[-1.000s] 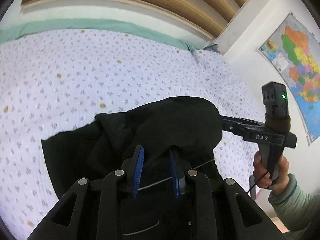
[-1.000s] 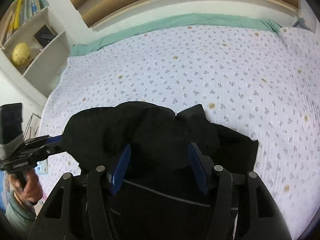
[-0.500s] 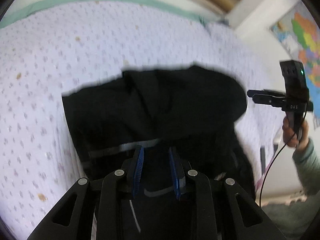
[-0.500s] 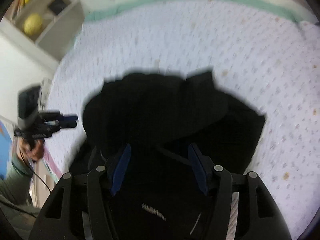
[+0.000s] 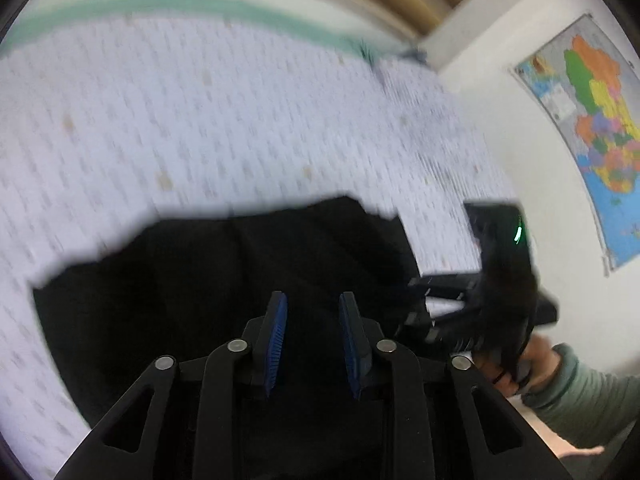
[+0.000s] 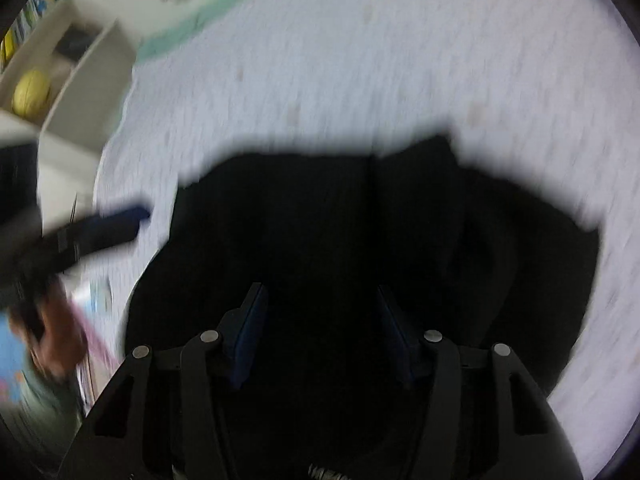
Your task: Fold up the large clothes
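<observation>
Currently, your left gripper (image 5: 312,340) has just been opening, dark garment (image 5: 224,280) between its pads; right gripper (image 6: 320,336) stands apart over it. Garment lies on the bedspread (image 5: 200,120).

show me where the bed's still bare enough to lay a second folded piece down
Free: the patterned bedsheet between the black garment and the green strip at the far edge, and the sheet off the garment's right side. Crowded: the near edge, under the left gripper and right gripper.

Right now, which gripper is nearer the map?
Right. The right gripper is on the garment's map side; the left gripper, jaws just opening with garment below them, sits farther off.
</observation>
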Demonstrator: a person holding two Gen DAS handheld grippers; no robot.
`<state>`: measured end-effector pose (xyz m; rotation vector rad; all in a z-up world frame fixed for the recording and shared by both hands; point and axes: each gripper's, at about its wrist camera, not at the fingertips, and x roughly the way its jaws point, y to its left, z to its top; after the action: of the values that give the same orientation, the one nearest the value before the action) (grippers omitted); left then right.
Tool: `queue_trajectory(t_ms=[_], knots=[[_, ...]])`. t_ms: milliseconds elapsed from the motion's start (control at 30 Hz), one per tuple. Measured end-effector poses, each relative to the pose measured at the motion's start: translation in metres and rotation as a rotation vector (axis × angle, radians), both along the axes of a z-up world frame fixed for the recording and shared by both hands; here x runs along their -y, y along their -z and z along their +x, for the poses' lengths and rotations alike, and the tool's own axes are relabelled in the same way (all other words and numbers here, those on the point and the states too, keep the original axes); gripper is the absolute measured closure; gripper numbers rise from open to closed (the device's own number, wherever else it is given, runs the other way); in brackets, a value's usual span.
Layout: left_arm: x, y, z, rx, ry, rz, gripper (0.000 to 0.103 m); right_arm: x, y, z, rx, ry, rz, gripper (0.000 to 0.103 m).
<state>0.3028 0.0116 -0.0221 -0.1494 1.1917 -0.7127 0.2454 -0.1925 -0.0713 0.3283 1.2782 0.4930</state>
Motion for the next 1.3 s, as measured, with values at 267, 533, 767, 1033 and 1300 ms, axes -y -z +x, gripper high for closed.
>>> queue_trajectory(t_ms=[267,533,767,1033,1300], knots=[[-0.001,0.095,-0.011,-0.203,-0.100,-0.004,0.064,0.002,0.058,-0.035,-0.078,0.108,0.038,0.046],[-0.021,0.020,-0.030,-0.045,-0.076,-0.054,0.058,0.010,-0.037,-0.062,0.174,0.073,-0.113,0.044],[-0.004,0.115,-0.029,-0.219,-0.119,0.118,0.058,-0.024,0.041,-0.050,0.112,0.006,-0.354,0.036],[-0.035,0.044,-0.076,-0.109,-0.177,0.077,0.057,-0.012,-0.002,-0.074,0.101,0.089,-0.320,0.035],[-0.174,0.009,-0.216,-0.090,-0.381,0.051,0.056,0.060,-0.026,-0.203,0.084,0.283,-0.253,0.035]])
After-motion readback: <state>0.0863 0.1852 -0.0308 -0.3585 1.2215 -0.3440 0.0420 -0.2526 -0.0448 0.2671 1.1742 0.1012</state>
